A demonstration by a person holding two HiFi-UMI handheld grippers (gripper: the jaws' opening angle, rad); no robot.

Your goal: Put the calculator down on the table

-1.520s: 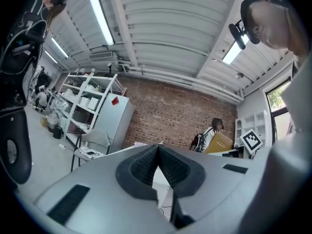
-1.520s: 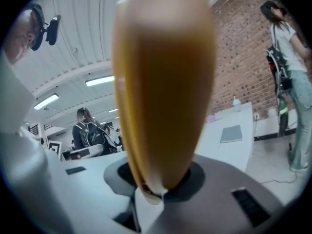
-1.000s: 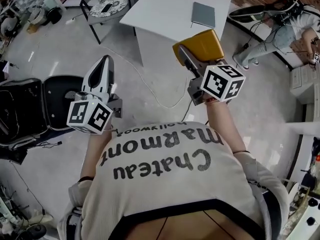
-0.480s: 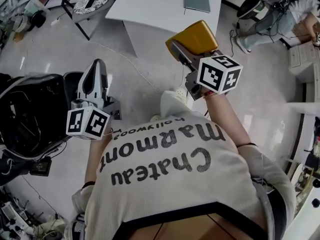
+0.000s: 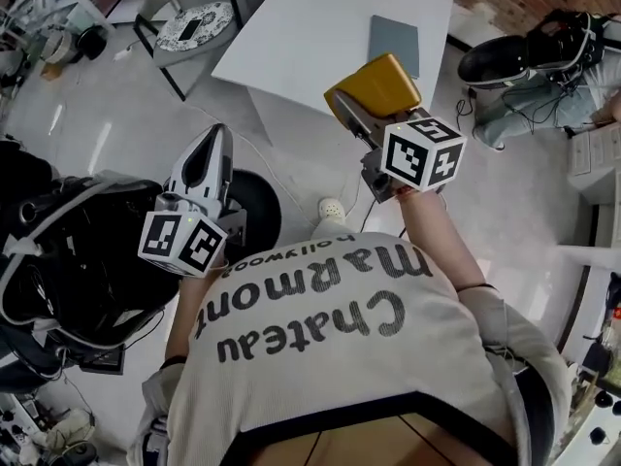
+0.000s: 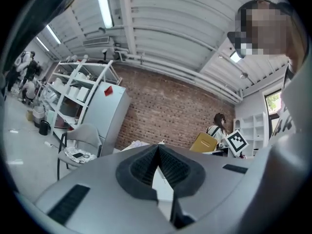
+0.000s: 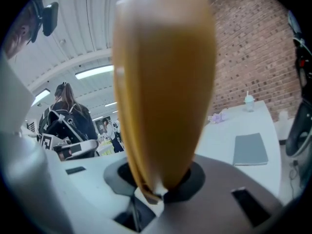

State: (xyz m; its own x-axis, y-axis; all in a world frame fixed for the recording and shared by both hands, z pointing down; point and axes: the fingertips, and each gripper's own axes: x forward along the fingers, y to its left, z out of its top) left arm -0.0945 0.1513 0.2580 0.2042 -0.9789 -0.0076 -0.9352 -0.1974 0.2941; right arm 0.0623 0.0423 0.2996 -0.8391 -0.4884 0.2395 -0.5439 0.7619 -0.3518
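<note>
One calculator (image 5: 376, 85), yellow-cased, is off the surface (image 5: 310, 27) and up in the air in your right gripper (image 5: 363, 120), at the near edge of that white top. The right gripper view shows the jaws closed on one narrow end of it, with the rest of the yellow body (image 7: 163, 82) standing out beyond them unsupported.

Assessment of handling: it reads as rigid and light, with a smooth rounded shell. Gripped at one end only, it will want to pivot or slide between the jaws if you swing it, so keep the motion slow. It is not delicate as such (keys and display would not thank you for a drop), so the free end should meet the surface before you let the jaws part. The present hold across the narrow end is adequate for laying it flat.

Your left gripper (image 5: 215, 136) has its jaws closed together on nothing and hangs over the floor (image 5: 116, 134), well apart from the calculator.

A flat grey pad (image 5: 393, 42) lies further in on the surface; set down short of it.
</note>
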